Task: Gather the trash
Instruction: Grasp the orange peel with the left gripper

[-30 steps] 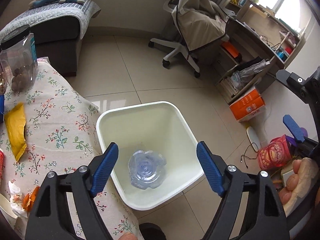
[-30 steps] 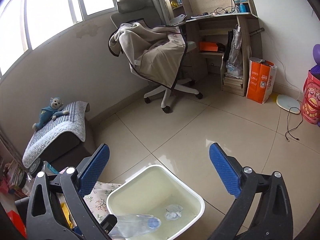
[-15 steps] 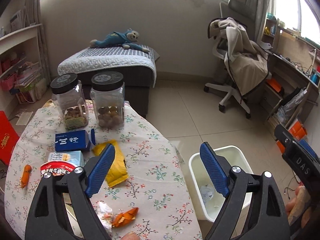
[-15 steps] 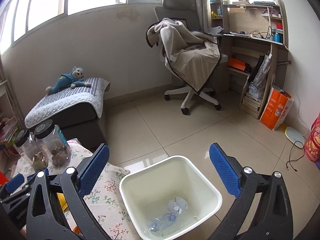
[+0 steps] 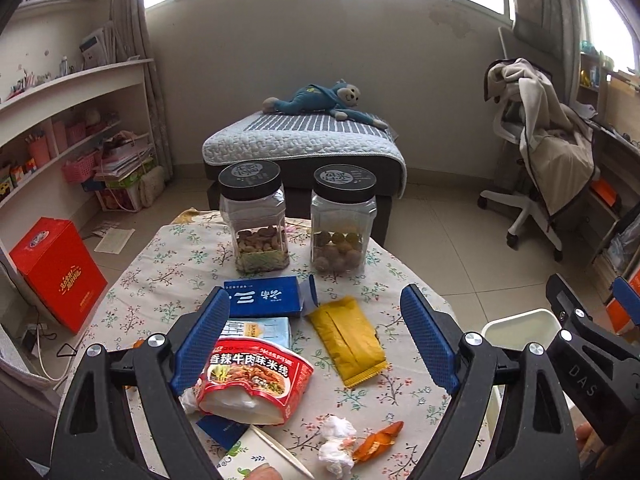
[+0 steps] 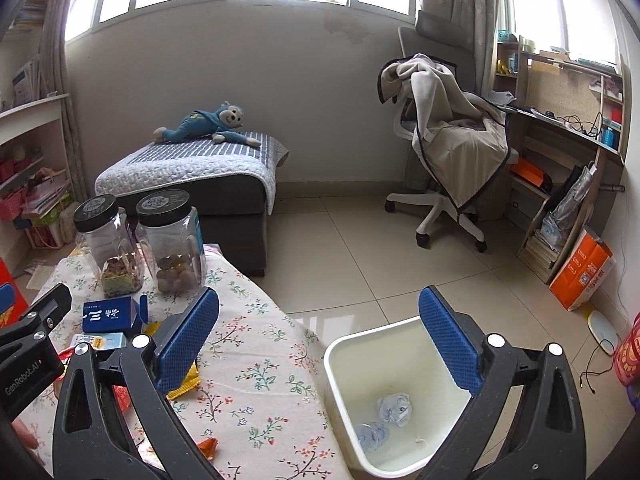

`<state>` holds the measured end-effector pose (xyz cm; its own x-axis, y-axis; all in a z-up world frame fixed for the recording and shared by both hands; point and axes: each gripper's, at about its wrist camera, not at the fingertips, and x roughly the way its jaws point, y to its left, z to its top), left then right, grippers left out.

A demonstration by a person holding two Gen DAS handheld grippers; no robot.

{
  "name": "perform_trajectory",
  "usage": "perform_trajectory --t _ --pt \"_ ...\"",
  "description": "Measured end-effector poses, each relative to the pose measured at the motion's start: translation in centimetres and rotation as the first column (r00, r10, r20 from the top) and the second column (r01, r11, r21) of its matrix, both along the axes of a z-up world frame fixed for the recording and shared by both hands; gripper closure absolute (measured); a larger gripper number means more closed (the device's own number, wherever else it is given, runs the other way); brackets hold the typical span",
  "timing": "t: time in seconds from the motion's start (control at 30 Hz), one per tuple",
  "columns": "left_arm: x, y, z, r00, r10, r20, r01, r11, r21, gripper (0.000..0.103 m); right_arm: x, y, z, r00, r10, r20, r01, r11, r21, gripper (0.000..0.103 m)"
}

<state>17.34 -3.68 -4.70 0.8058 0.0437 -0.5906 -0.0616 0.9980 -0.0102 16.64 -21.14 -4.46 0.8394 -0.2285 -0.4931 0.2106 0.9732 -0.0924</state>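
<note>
1. My left gripper (image 5: pixel 316 340) hangs over the flowered counter (image 5: pixel 168 272), jaws wide apart with nothing clamped.
2. Between and just below its blue pads lies the red noodle cup (image 5: pixel 256 376), tipped on its side, touching the left pad's edge as far as I can tell.
3. The yellow wrapper (image 5: pixel 348 338) lies flat under the gap; a crumpled tissue (image 5: pixel 336 440) and an orange peel (image 5: pixel 380 438) sit nearer me.
4. My right gripper (image 6: pixel 320 344) is also spread open and empty, poised above the white bin (image 6: pixel 404 332) beside the counter.
5. A squashed bottle (image 6: pixel 372 436) and a paper ball (image 6: pixel 394 408) lie on the bin's bottom, below that gripper.
</note>
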Motion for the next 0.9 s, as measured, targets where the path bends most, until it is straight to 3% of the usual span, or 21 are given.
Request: perform_trajectory --t 0.3,0.47,0.57,0.73,0.8,0.9 --pt "0.4 5.6 -1.4 0.995 0.077 -0.059 -0.076 0.997 0.02 0.018 1.3 5.4 -1.2 0.995 0.086 -0.044 -0.087 0.996 -0.014 0.007" --pt "1.8 10.1 -3.9 0.974 0.146 -0.171 -0.138 0.989 0.056 0.013 2.5 8.0 -2.4 0.983 0.153 -0.1 -0.154 0.988 -0.004 0.007" --pt "3.3 14.3 -6.5 0.939 0.183 -0.29 -0.175 0.983 0.054 0.013 3.3 9.2 -3.3 0.966 0.212 -0.145 -0.211 0.977 0.025 0.007" --pt "5.2 21.8 -11.9 0.825 0.189 -0.533 -0.258 0.964 -0.058 0.013 5.6 10.0 -5.7 0.911 0.304 -0.28 -0.276 0.952 0.134 0.007" --pt "5.4 23.7 -13.7 0.794 0.187 -0.579 -0.288 0.954 -0.087 0.013 6.4 10.0 -6.8 0.891 0.321 -0.321 -0.279 0.945 0.17 0.007" --pt "5.6 24.3 -15.7 0.77 0.204 -0.605 -0.289 0.956 -0.046 0.017 7.2 9.7 -8.1 0.867 0.334 -0.37 -0.27 0.939 0.215 0.007"
